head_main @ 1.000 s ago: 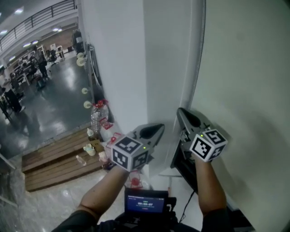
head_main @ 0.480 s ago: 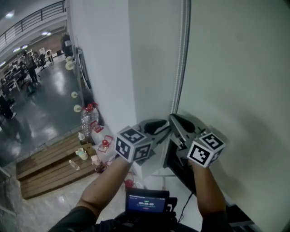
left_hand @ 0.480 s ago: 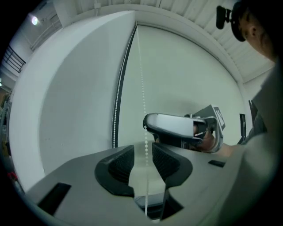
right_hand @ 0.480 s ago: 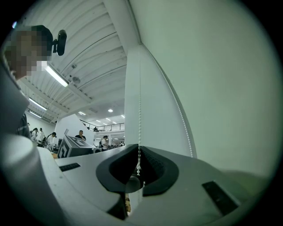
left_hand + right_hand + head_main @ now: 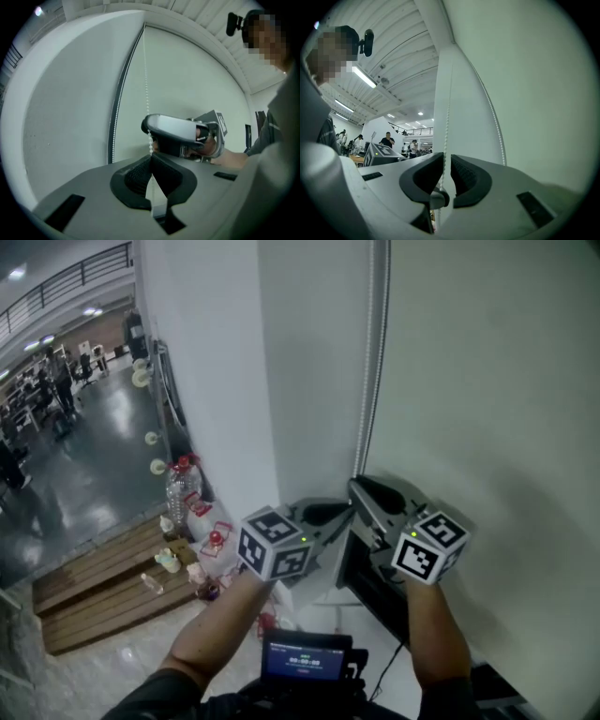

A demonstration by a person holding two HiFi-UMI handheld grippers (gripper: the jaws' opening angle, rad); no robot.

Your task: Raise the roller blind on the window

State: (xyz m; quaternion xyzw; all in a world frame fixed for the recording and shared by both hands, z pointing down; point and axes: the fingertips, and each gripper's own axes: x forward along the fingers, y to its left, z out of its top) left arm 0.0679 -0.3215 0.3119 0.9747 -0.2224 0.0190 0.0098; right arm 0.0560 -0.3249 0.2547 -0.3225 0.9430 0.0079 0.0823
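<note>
The pale roller blind [image 5: 487, 381] fills the right of the head view, and its white bead chain [image 5: 372, 352] hangs down the blind's left edge. My left gripper [image 5: 345, 513] reaches in from the left. Its jaws are shut on one strand of the bead chain [image 5: 146, 93], which runs into the tips of the left gripper [image 5: 151, 157]. My right gripper [image 5: 362, 487] sits just right of it and slightly higher. In the right gripper view the jaws of the right gripper [image 5: 446, 161] are opening, with the bead chain [image 5: 447, 117] hanging free in the gap between the pads.
A white pillar [image 5: 216, 381] stands left of the blind. A black box [image 5: 367, 585] leans at the wall under the grippers. Wooden pallets [image 5: 94, 587] with bottles [image 5: 183, 488] lie on the floor at lower left. People stand far off in the hall.
My left gripper has moved right to the chain, beside the right gripper, and both sit slightly lower in view. The view has shifted left.
</note>
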